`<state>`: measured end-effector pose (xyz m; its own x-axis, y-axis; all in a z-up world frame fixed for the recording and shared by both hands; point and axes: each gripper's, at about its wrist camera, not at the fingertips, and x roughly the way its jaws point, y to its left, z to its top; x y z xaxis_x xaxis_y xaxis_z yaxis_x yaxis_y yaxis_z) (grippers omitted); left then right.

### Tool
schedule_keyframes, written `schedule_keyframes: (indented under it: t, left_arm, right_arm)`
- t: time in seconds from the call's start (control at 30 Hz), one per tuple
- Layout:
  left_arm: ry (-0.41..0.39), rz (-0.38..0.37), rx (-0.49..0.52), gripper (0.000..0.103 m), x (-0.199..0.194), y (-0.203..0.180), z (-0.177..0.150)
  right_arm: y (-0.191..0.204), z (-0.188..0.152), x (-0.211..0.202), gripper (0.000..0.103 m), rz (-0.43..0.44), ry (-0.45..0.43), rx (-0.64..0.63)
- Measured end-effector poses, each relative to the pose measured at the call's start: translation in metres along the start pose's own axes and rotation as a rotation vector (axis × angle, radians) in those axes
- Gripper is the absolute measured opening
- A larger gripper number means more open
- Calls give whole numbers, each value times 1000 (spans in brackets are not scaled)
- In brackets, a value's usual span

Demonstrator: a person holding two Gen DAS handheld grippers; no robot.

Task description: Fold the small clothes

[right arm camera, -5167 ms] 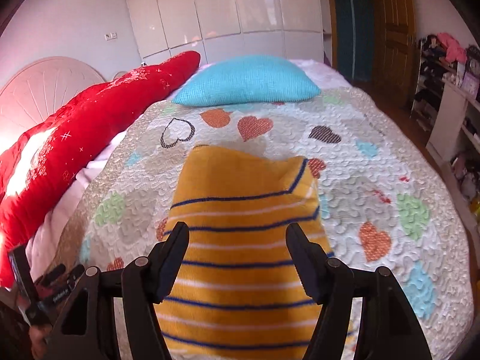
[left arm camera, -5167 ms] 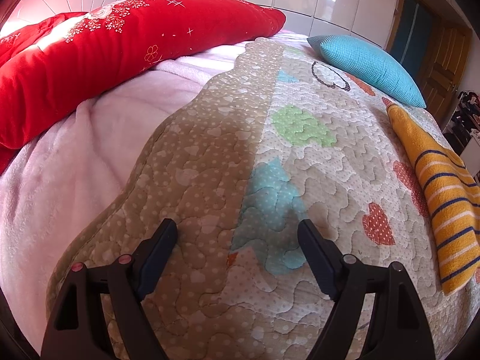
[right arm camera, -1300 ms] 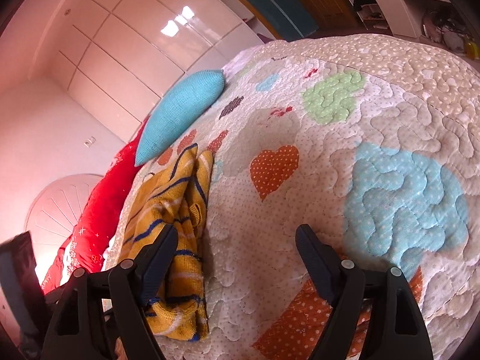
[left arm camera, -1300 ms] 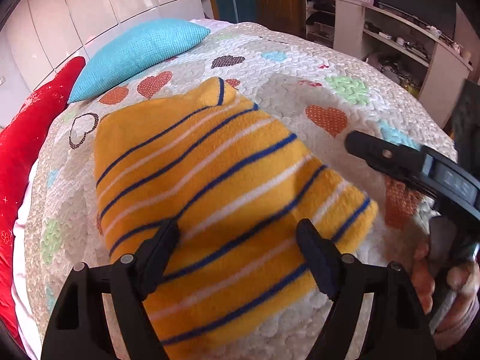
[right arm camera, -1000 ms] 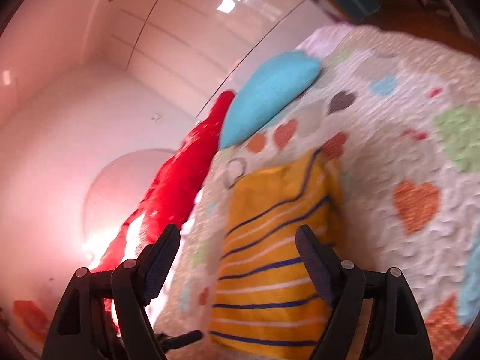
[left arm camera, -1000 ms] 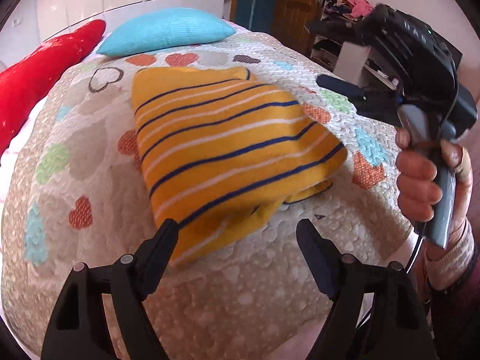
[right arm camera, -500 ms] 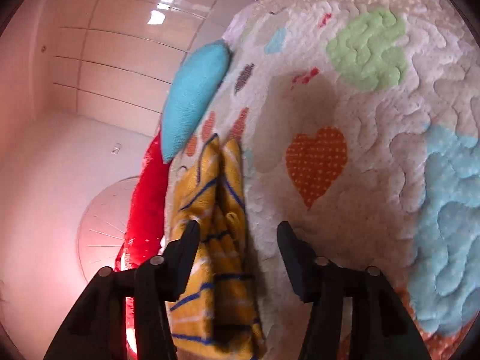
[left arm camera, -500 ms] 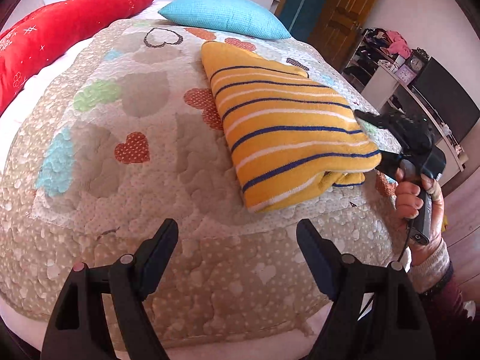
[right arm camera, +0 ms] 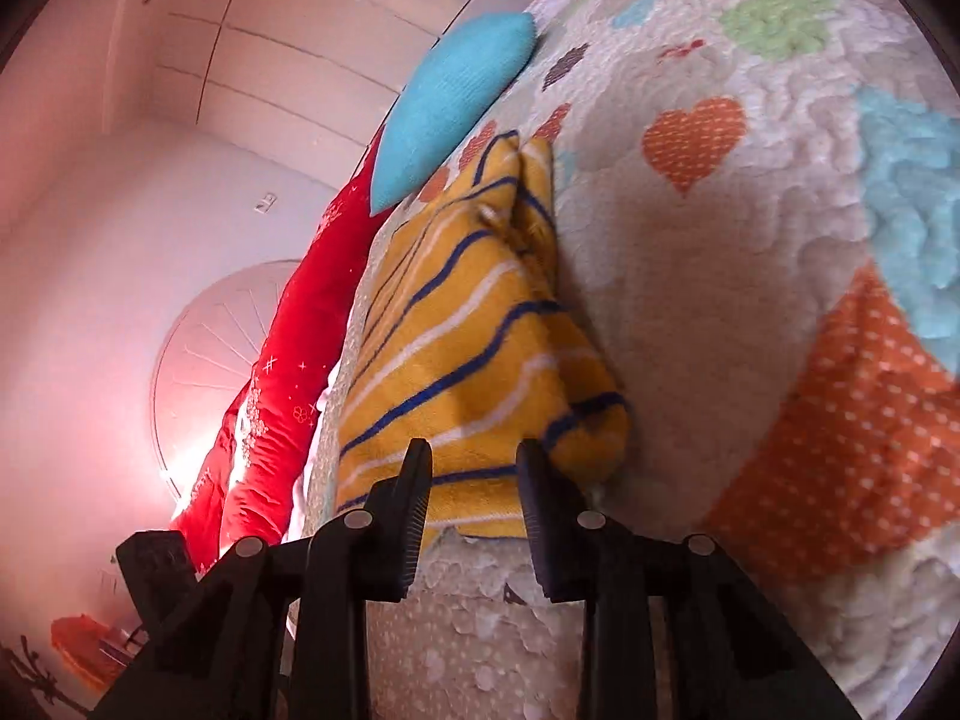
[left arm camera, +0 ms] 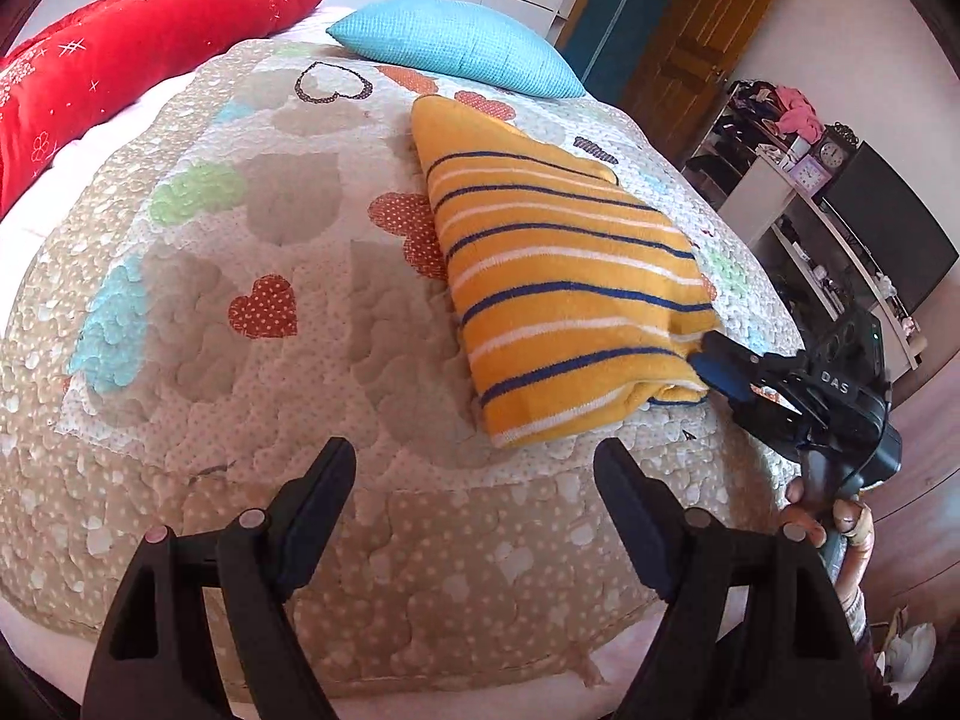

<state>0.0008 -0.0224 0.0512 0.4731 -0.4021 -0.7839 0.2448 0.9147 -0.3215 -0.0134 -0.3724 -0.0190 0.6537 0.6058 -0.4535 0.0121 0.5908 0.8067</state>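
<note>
A folded yellow garment with blue and white stripes (left arm camera: 558, 294) lies on the heart-patterned quilt (left arm camera: 240, 210), right of the middle. My left gripper (left arm camera: 474, 468) hangs open over bare quilt near the bed's front edge, a short way in front of the garment's near end. My right gripper (left arm camera: 714, 369) has come in from the right at the garment's near right corner. In the right wrist view its jaws are closing, with the garment's (right arm camera: 468, 348) thick folded edge between the fingertips of the right gripper (right arm camera: 474, 468). I see no squeeze in the cloth.
A turquoise pillow (left arm camera: 456, 42) and a long red cushion (left arm camera: 120, 78) lie at the head of the bed. Shelves with clutter and a dark screen (left arm camera: 882, 228) stand to the right, beside a wooden door (left arm camera: 690, 30). A person's hand (left arm camera: 834, 522) holds the right gripper's handle.
My left gripper has drawn back from over the garment to the quilt's front edge. The right gripper has dropped to the garment's corner, and its jaws have narrowed a lot.
</note>
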Motion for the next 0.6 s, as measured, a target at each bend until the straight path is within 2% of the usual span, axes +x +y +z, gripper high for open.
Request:
schedule_keyframes:
  t: [0.03, 0.1, 0.27, 0.4, 0.47, 0.53, 0.6]
  left_arm:
    - [5, 1, -7, 81, 2, 3, 0]
    - [19, 3, -21, 81, 9, 8, -1]
    - [22, -8, -39, 81, 19, 5, 4]
    - [-3, 5, -12, 82, 26, -7, 17]
    - [34, 27, -14, 82, 33, -10, 18]
    - [33, -1, -6, 82, 30, -12, 15]
    - [14, 0, 9, 82, 24, -13, 13]
  right_arm:
    - [1, 1, -8, 50, -40, -17, -6]
    - [4, -1, -26, 69, -77, -65, -19]
    - [15, 0, -38, 69, -100, -121, -58]
    - [12, -7, -7, 69, -180, -58, -75]
    - [17, -13, -5, 69, -217, -68, -143]
    - [23, -16, -5, 69, -254, -48, -195]
    - [23, -16, -7, 69, -256, -29, -214]
